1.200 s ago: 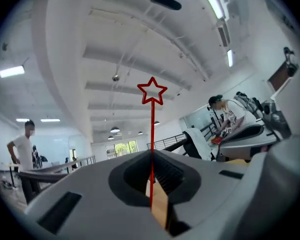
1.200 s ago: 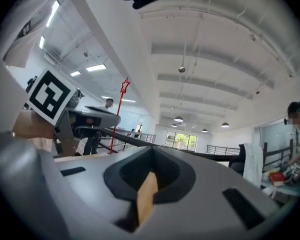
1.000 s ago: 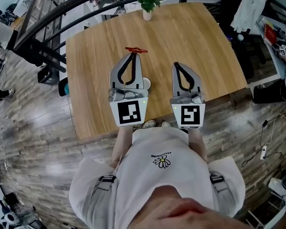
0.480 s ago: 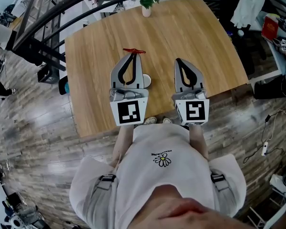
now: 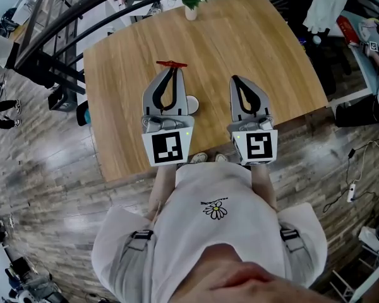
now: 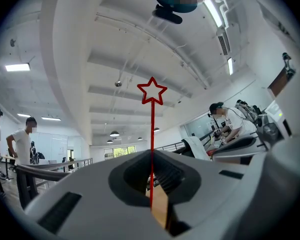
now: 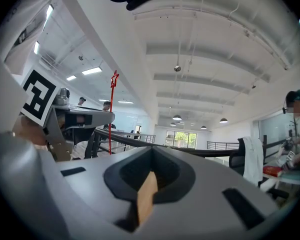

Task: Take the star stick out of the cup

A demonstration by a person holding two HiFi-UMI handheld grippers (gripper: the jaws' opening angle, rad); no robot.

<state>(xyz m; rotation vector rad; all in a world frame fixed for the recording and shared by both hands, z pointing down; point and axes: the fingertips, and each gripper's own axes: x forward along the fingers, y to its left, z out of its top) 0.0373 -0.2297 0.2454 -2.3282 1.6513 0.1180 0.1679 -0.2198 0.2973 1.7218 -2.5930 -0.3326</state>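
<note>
Slightly further left: left gripper (image 5: 170, 72) with star stick (image 5: 171, 64)

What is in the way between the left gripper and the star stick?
Nothing visible is in the way. The left gripper is shut right on the star stick, and the star pokes up past its jaws.

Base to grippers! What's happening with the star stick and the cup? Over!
Left gripper shut on star stick, star up. Right gripper shut, empty. Stick looks clear of the cup. Nothing in the way.
</note>
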